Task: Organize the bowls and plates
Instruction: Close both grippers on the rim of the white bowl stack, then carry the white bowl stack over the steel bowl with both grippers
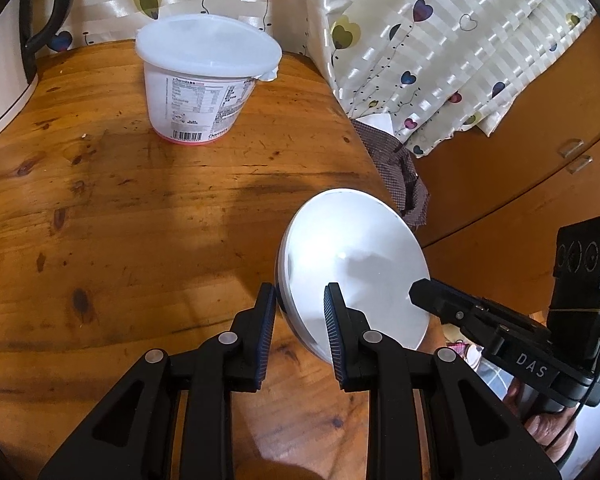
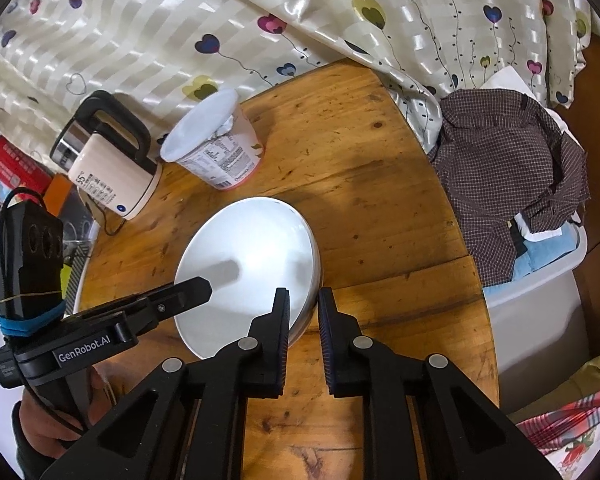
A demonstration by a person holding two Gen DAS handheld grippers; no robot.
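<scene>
Left gripper (image 1: 300,308) clasps the near-left rim of a white bowl (image 1: 356,264), one ribbed pad outside the wall and the other inside the hollow. From the right wrist view that same tool comes in from the left edge, held by a hand (image 2: 56,420) low in the corner, with a small black camera box strapped on top of it. Far left on the wooden table (image 1: 120,208) stands a cream electric kettle (image 2: 112,168) with a black handle, and just beside it a white plastic tub (image 1: 204,80) with a printed label and a loose lid, both close to the heart-patterned curtain (image 2: 220,20) behind. Nearer the middle, the bowl sits on the table close to its front edge, well apart from the tub. Right gripper (image 2: 303,316) is clenched on the bowl's opposite rim, its left pad inside and its right pad against the outer wall, so the bowl is pinched from both sides at once. Beyond the table's right edge a dark checked shirt (image 2: 508,176) lies heaped over a white basket (image 2: 540,300), with blue cloth showing under it. Lower right, a patch of bright patterned fabric (image 2: 572,436) shows at the frame's rim.
</scene>
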